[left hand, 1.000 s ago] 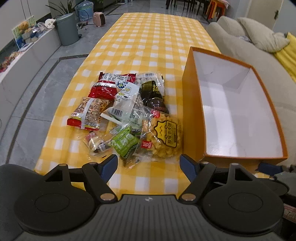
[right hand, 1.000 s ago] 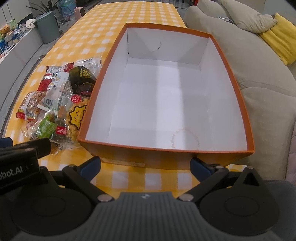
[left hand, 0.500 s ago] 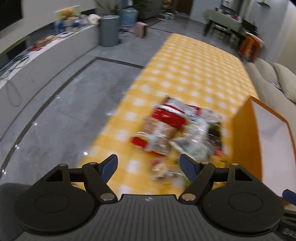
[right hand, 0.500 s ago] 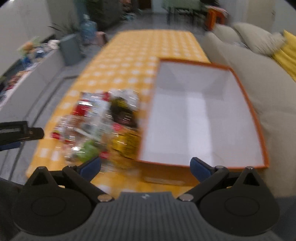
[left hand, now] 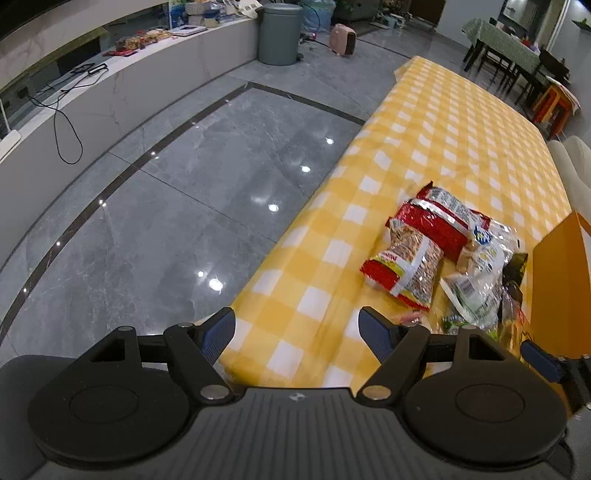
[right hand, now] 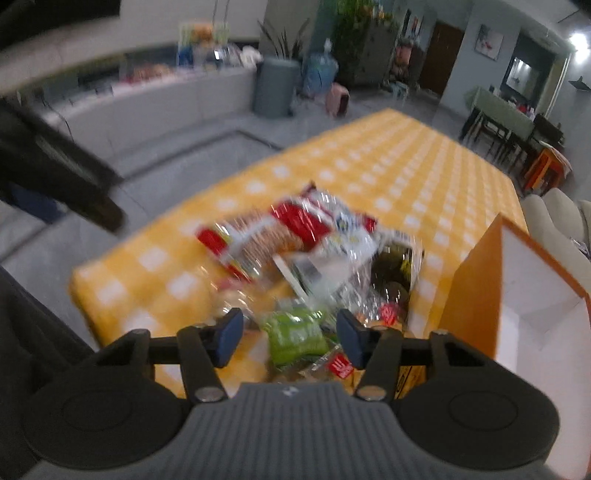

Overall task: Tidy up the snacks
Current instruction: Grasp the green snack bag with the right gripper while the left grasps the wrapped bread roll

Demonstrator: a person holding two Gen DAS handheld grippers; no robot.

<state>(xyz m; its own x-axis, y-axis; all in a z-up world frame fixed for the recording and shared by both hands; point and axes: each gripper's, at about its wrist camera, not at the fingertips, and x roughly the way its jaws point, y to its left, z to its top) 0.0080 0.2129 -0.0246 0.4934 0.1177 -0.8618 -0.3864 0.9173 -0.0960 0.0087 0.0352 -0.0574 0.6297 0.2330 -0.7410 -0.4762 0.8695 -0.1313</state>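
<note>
Right at the near corner of the yellow checked tablecloth [left hand: 436, 147], the left gripper [left hand: 297, 330] hangs with its jaws spread wide and nothing between them. Over to its right, the right gripper [right hand: 288, 341] is above the snack pile [right hand: 306, 266], jaws parted, holding nothing, with a green packet [right hand: 295, 334] showing in the gap; that view is blurred. Just beyond lie a peanut bag [left hand: 408, 271] and a red packet [left hand: 439, 227], touching. Beside the pile stands the orange box [right hand: 480, 280], white inside. Farther off, a grey bin [left hand: 277, 33] sits on the floor.
</note>
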